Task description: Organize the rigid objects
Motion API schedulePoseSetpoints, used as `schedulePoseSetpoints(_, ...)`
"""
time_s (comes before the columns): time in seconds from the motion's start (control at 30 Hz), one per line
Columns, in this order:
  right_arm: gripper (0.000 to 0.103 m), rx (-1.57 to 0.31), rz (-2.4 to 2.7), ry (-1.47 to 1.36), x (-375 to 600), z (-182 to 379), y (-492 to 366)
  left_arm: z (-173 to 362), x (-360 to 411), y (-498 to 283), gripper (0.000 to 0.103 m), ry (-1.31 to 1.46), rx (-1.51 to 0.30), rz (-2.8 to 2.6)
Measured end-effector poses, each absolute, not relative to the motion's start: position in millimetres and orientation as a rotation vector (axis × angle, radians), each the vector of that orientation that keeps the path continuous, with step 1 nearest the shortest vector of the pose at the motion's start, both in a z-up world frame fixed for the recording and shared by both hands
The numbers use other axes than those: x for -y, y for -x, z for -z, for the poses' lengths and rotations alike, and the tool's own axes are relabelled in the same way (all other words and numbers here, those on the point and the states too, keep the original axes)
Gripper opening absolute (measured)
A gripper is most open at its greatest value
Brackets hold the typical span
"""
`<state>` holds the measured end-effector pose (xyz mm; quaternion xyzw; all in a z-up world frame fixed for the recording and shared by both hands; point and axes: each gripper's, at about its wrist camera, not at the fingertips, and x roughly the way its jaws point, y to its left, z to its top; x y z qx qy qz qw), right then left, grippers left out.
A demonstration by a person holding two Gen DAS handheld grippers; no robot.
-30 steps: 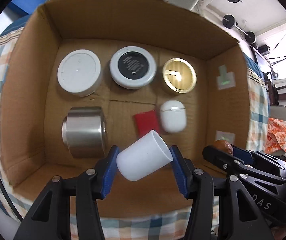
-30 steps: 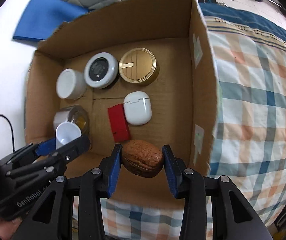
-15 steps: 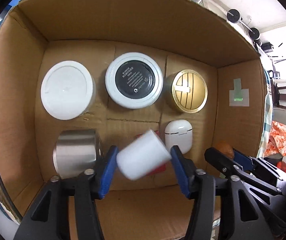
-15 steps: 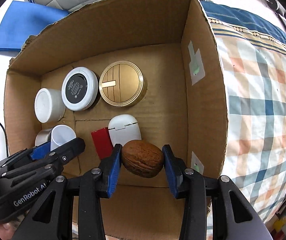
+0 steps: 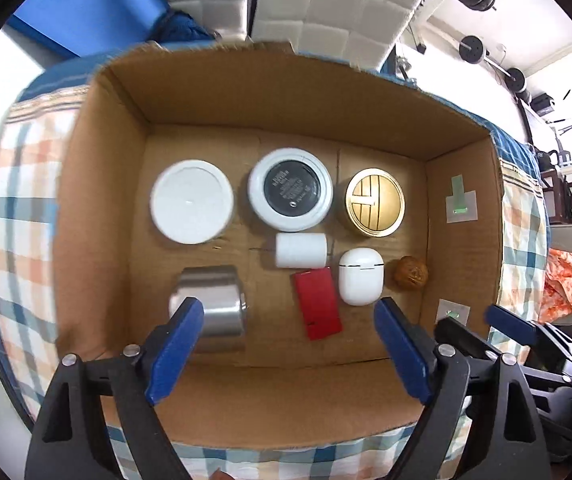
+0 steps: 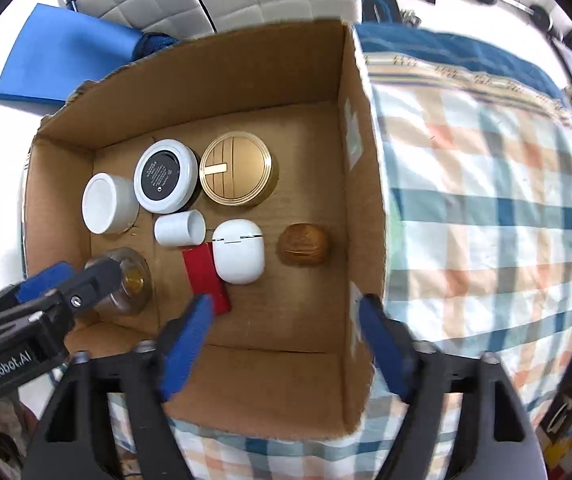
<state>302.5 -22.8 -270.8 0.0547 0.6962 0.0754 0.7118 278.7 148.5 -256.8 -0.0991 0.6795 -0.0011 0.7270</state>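
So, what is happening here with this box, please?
A person with a claw in each hand is sorting small items into a cardboard box. Both the left claw and the right claw are open and empty above the near edge. The small white cup lies on its side, and the walnut sits near the right wall.

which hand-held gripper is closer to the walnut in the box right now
Right. The right hand-held gripper hangs open just in front of the walnut. The left hand-held gripper, also open, sits further left, nearer the steel can.
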Motion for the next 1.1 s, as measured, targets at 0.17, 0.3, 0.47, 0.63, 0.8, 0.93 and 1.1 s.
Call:
schedulePoseSetpoints(0.17,0.088,-1.5,-0.135,-0.045,31,248,-282,241,-144,-264,0.096,0.146,-1.455,-0.023)
schedulePoseSetpoints(0.3,0.095,-1.485,-0.136,-0.027,31,239,-272,227,-147,-247,0.103,0.125,-1.429,-0.048)
schedulePoseSetpoints(0.47,0.103,-1.455,-0.134,-0.013,31,222,-258,206,-146,-230,0.103,0.131,-1.391,-0.051)
schedulePoseSetpoints(0.63,0.103,-1.426,-0.147,-0.025,31,204,-245,185,-144,-218,0.103,0.129,-1.351,-0.05)
schedulePoseSetpoints(0.8,0.103,-1.399,-0.165,-0.045,33,185,-232,157,-139,-203,0.103,0.122,-1.289,-0.051)
schedulePoseSetpoints(0.93,0.103,-1.365,-0.177,-0.072,43,157,-213,127,-134,-186,0.103,0.112,-1.233,-0.047)
schedulePoseSetpoints(1.1,0.103,-1.309,-0.183,-0.109,60,114,-184,82,-127,-162,0.103,0.099,-1.164,-0.042)
